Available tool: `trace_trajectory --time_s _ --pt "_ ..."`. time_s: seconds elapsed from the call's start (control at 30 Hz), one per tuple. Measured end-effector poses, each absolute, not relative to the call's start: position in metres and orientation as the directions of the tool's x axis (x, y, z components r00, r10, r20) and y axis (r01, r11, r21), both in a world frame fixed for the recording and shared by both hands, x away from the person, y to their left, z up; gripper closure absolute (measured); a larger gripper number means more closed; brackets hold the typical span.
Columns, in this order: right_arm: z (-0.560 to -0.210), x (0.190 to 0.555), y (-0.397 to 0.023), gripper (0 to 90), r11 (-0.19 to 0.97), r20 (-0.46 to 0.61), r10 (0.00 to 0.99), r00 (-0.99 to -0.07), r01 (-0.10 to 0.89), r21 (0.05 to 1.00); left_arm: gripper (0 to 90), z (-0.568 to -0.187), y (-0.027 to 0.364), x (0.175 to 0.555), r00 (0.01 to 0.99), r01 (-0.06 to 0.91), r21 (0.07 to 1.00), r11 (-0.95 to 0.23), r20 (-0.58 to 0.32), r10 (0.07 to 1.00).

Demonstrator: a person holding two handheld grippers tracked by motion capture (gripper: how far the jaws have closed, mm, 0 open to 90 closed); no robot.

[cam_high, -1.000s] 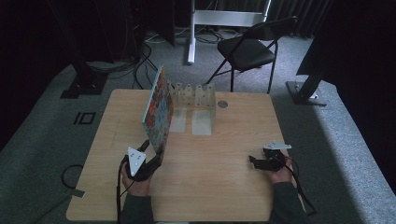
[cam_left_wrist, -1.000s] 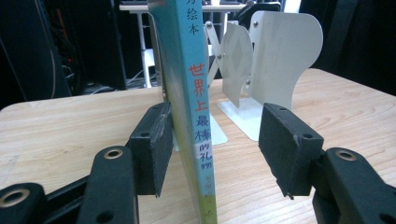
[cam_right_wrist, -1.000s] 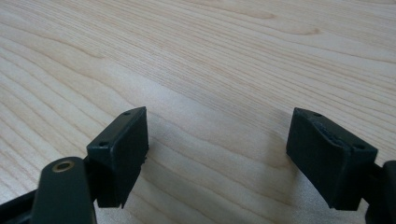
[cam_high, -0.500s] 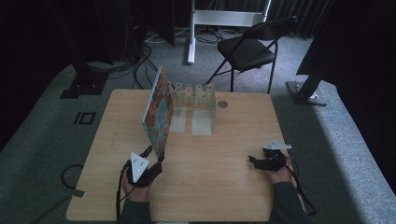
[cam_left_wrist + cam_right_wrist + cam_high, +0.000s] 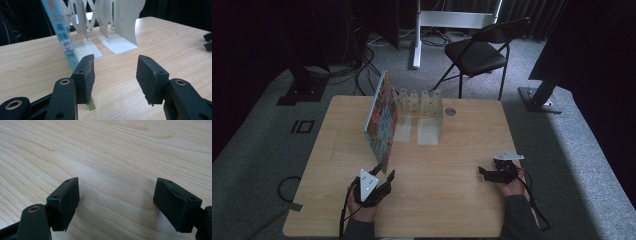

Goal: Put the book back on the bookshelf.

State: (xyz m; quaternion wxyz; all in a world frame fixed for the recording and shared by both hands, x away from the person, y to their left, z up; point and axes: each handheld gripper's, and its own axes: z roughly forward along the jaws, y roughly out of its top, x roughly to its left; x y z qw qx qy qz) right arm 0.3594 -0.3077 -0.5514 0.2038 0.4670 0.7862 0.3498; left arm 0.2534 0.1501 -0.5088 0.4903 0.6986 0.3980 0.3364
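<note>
A thin, colourful book (image 5: 382, 120) stands on edge on the wooden table (image 5: 452, 200), leaning against a white folding book rack (image 5: 427, 107). My left gripper (image 5: 384, 172) sits low just in front of the book's near bottom corner, open. In the left gripper view its jaws (image 5: 115, 72) hold nothing, and the book's spine (image 5: 62, 37) rises just left of and behind the left jaw. My right gripper (image 5: 482, 175) rests near the table's right front, open. In the right gripper view its jaws (image 5: 116, 200) are wide apart over bare wood.
The rack's white plates (image 5: 122, 27) stand at the table's far middle, with a small round disc (image 5: 450, 112) to their right. A black folding chair (image 5: 477, 55) stands beyond the table. Cables lie on the floor at the left.
My left gripper has drawn back a little toward the near edge and sunk lower. The book stays upright and the right gripper has not moved.
</note>
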Motion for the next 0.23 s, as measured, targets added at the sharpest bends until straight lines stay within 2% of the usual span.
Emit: trace_trajectory --time_s 0.23 --pt "-0.5514 0.3594 -0.3077 20.7 0.319 0.006 0.877 -0.481 0.592 0.740 49.1 -0.5189 0.1434 0.2541 0.481 0.259 0.937 -0.233 0.084 0.873"
